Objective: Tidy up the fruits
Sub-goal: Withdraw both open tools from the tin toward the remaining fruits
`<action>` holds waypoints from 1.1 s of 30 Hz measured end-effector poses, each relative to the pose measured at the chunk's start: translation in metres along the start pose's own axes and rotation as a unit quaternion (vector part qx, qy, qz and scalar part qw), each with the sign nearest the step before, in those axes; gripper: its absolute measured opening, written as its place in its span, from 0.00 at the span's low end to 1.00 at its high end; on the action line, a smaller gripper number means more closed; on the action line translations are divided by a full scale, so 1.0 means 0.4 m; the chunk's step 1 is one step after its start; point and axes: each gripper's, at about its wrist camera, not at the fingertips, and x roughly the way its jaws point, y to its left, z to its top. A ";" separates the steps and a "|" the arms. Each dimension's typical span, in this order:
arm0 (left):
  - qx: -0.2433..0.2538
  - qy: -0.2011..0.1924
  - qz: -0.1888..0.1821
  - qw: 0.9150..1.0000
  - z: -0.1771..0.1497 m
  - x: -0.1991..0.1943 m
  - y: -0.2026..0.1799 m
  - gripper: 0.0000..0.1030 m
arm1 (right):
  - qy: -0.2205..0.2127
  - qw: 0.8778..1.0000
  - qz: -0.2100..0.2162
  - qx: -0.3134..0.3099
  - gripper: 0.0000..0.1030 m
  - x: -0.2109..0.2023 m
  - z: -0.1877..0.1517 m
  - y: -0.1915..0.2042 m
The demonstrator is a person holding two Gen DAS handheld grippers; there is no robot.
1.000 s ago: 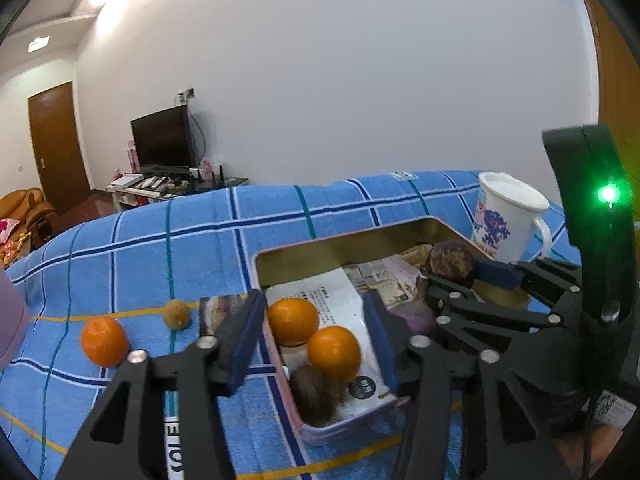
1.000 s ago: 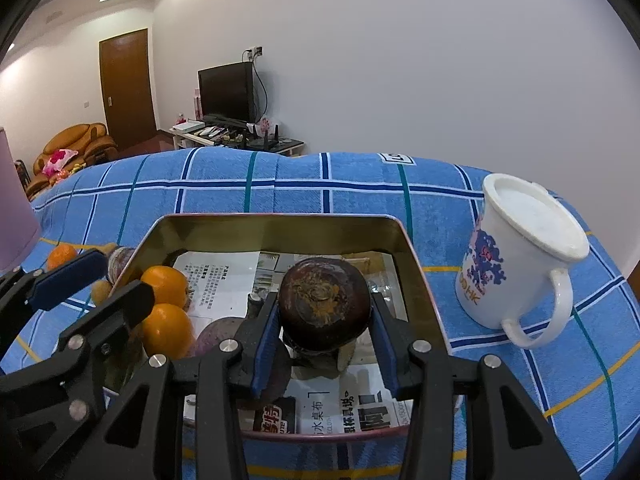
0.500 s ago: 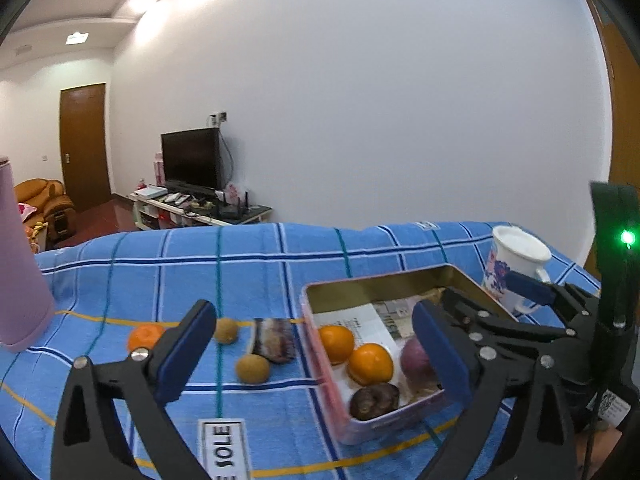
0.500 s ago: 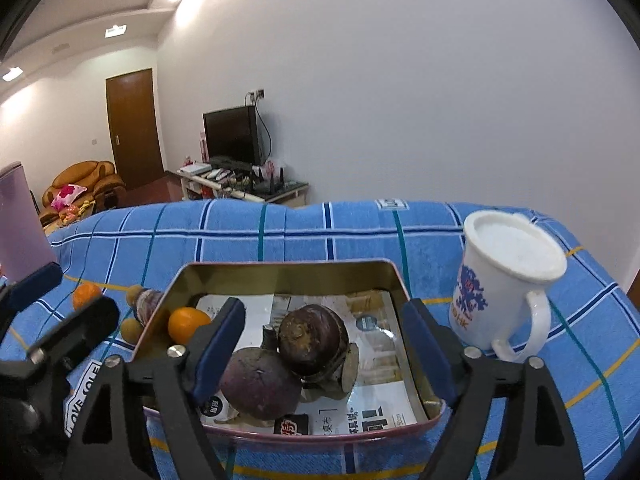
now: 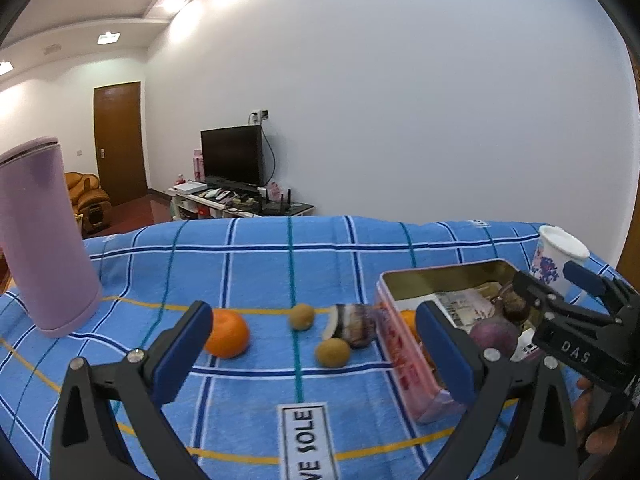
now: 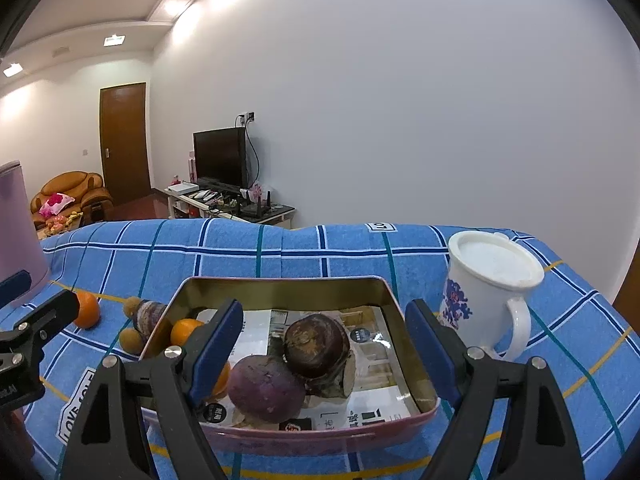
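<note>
A pink tin box [image 6: 416, 414] lined with paper holds a dark brown fruit [image 6: 316, 346], a purple fruit [image 6: 266, 388] and an orange [image 6: 185, 331]. On the blue cloth left of it lie an orange [image 5: 226, 333], two small brown fruits [image 5: 301, 316] [image 5: 333, 352] and a dark striped fruit [image 5: 352, 325]. My left gripper [image 5: 316, 354] is open and empty above these loose fruits. My right gripper [image 6: 324, 350] is open and empty, raised over the near side of the box.
A tall pink tumbler [image 5: 44, 236] stands at the far left. A white mug with blue print [image 6: 488, 292] stands right of the box. The box also shows at the right in the left wrist view [image 5: 404, 364].
My right gripper opened, left the dark brown fruit in the box and drew back. My left gripper opened wide, pulled back and swung left from the box toward the loose fruits.
</note>
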 end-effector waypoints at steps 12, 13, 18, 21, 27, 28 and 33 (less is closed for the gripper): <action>0.000 0.007 0.020 1.000 -0.019 -0.027 0.066 1.00 | 0.002 1.000 -0.011 0.001 0.82 -0.016 -0.013 0.018; 0.000 0.007 0.021 1.000 -0.020 -0.029 0.072 1.00 | 0.001 1.000 -0.012 0.002 0.82 -0.019 -0.014 0.021; -0.003 0.012 0.027 1.000 -0.024 -0.033 0.109 1.00 | 0.002 1.000 -0.016 -0.001 0.82 -0.021 -0.017 0.037; -0.003 0.014 0.030 0.999 -0.027 -0.034 0.124 1.00 | 0.006 1.000 -0.018 -0.001 0.82 -0.021 -0.017 0.046; -0.004 0.014 0.031 0.999 -0.031 -0.038 0.143 1.00 | 0.008 1.000 -0.021 -0.011 0.82 -0.028 -0.020 0.074; -0.003 0.014 0.031 0.999 -0.032 -0.039 0.147 1.00 | 0.009 1.000 -0.020 -0.011 0.82 -0.029 -0.021 0.077; -0.004 0.018 0.034 0.999 -0.036 -0.040 0.170 1.00 | 0.018 1.000 -0.010 -0.015 0.82 -0.031 -0.027 0.108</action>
